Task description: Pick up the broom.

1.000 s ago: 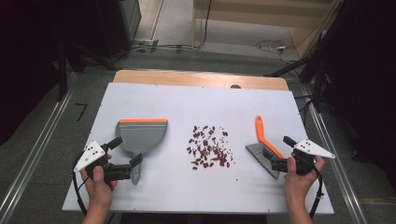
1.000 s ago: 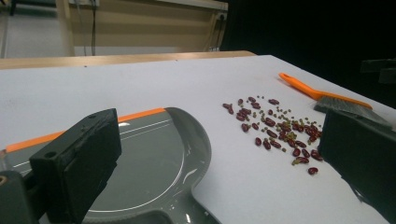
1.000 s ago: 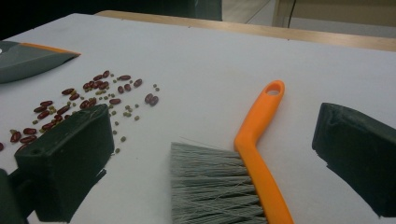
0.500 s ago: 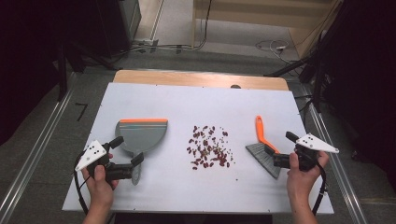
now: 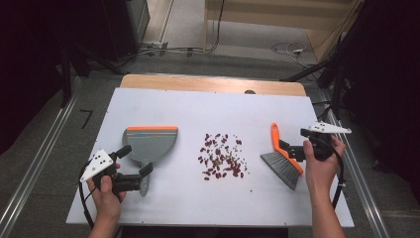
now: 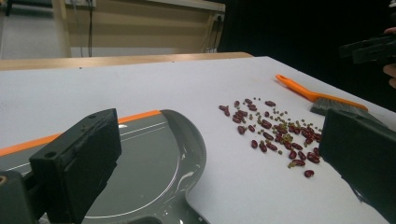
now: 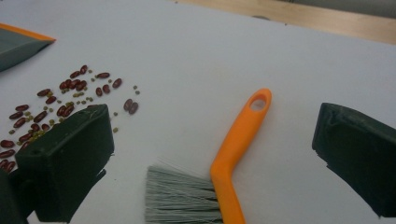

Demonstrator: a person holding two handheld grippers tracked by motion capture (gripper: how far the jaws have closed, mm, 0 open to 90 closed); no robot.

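A grey dustpan (image 5: 151, 141) with an orange front lip lies at the table's left. Several red beans and small green ones (image 5: 221, 154) are scattered in the middle. A brush (image 5: 282, 159) with an orange handle and grey bristles lies at the right. My left gripper (image 5: 134, 159) is open at the dustpan's rear; in the left gripper view the pan's back (image 6: 154, 154) sits between the wide-apart jaws. My right gripper (image 5: 296, 144) is open beside the brush; in the right gripper view the orange handle (image 7: 238, 140) lies between its jaws, untouched.
The white tabletop (image 5: 213, 109) ends in a wooden strip (image 5: 213, 83) at the far edge. Metal rails (image 5: 39, 163) run along both sides of the table, and cables lie on the floor beyond it. The right gripper's cable (image 5: 340, 183) hangs off the table's right edge.
My right gripper has moved forward and slightly left along the brush, nearer its orange handle. The left gripper, dustpan and beans have hardly moved.
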